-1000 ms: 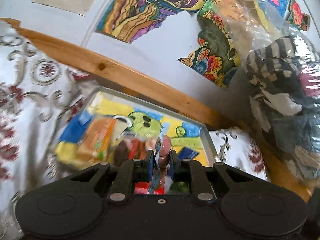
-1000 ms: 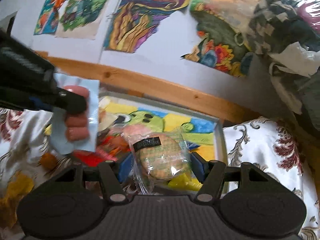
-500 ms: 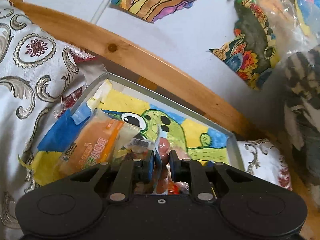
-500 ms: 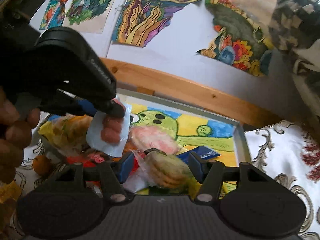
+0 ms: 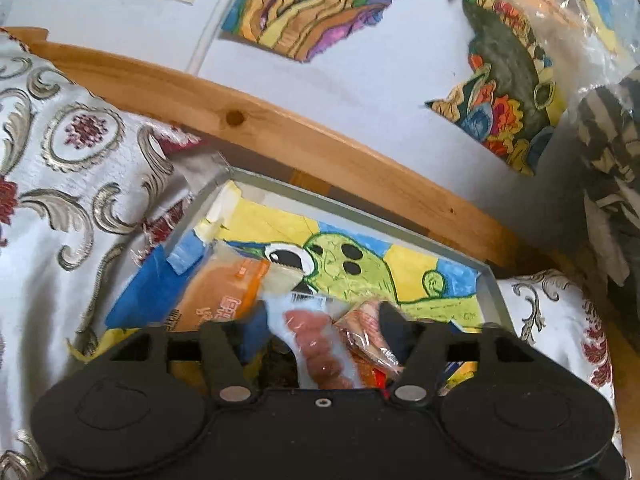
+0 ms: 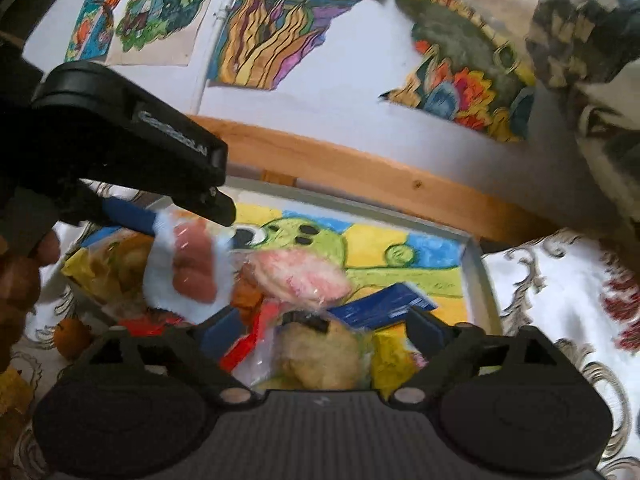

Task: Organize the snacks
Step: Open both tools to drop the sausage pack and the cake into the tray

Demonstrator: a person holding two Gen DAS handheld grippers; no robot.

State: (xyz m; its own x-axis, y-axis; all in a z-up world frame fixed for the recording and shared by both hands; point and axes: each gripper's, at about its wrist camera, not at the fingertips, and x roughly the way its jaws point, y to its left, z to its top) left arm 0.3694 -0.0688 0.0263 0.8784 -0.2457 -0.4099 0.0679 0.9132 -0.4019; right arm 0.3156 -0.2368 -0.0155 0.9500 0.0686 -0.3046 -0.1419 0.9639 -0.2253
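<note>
Setting: patterned bedspread (image 5: pixel 76 184) against a wooden rail (image 5: pixel 320 152), painted drawings pinned on the wall behind; a shallow grey tray (image 5: pixel 494 292), lined with a green cartoon drawing, lies on the bedspread.
Left gripper (image 5: pixel 316 320): jaws spread wide — the sausage pack (image 5: pixel 316 344) sits in the gap, and no pad appears to press on it. From the right wrist view the same pack (image 6: pixel 192 268) hangs blurred just under the left fingertips, above the tray's left half; I cannot tell for sure whether a corner is caught or it is dropping free.
Right gripper (image 6: pixel 324 328): jaws wide too, a round biscuit pack (image 6: pixel 320 352) lying between and below them, apparently resting on the pile and not gripped.
Already in tray: orange bread pack (image 5: pixel 224 292) at the left, pink-speckled cake pack (image 6: pixel 300 276) mid-tray, a blue sachet (image 6: pixel 384 304) and red wrappers (image 6: pixel 248 340) near the front.
Left outside: a small orange fruit (image 6: pixel 72 338) on the cloth by the tray's left edge — whether it counts as a snack is unclear.
Progress: judged well along — most snacks heaped in the tray, the far right half bare; spreading or tidying the heap may remain.
</note>
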